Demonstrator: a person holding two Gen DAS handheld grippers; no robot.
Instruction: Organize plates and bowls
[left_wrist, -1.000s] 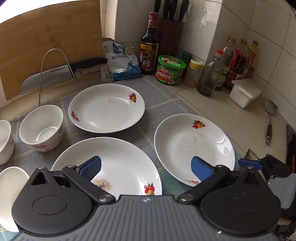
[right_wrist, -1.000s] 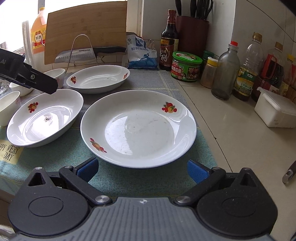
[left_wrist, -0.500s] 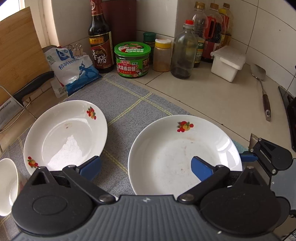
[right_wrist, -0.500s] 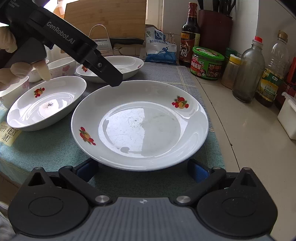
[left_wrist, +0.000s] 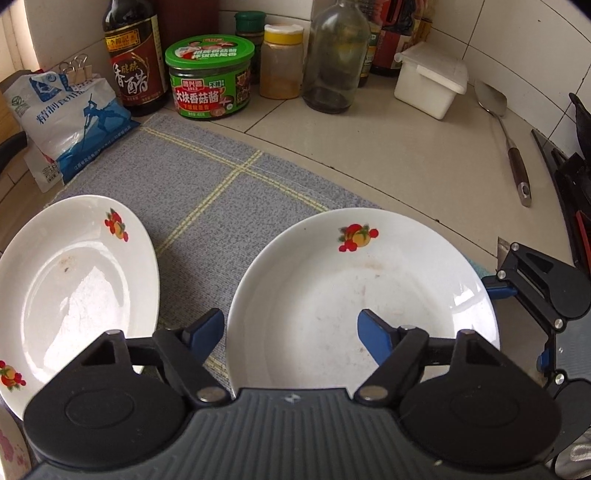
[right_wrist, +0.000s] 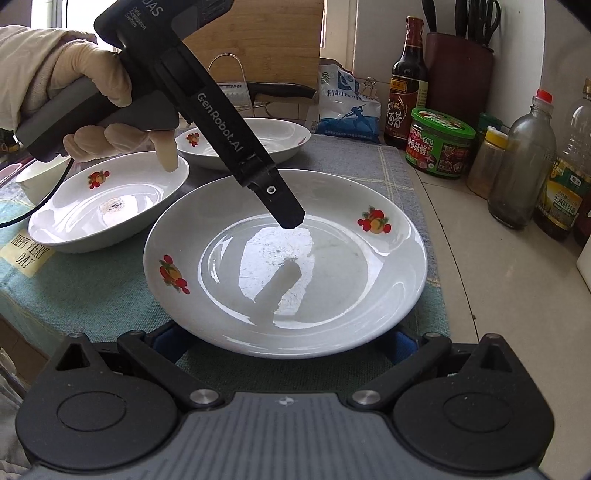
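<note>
A white plate with fruit decals lies on the cloth mat. My left gripper is open, hovering over the plate's left rim, one finger outside it and one over its inside. In the right wrist view the left gripper reaches in over the plate's centre. My right gripper is open at the plate's near edge, fingertips hidden under the rim. A second plate lies further back. A deep white dish sits to the left.
A grey-and-teal cloth mat covers the counter. Behind stand a vinegar bottle, a green-lidded jar, a glass bottle, a salt bag and a white box. A spatula lies right. A small bowl sits far left.
My left gripper swung right and forward, from over the near-left dish to the right-hand plate. My right gripper moved in close to that plate's near rim.
</note>
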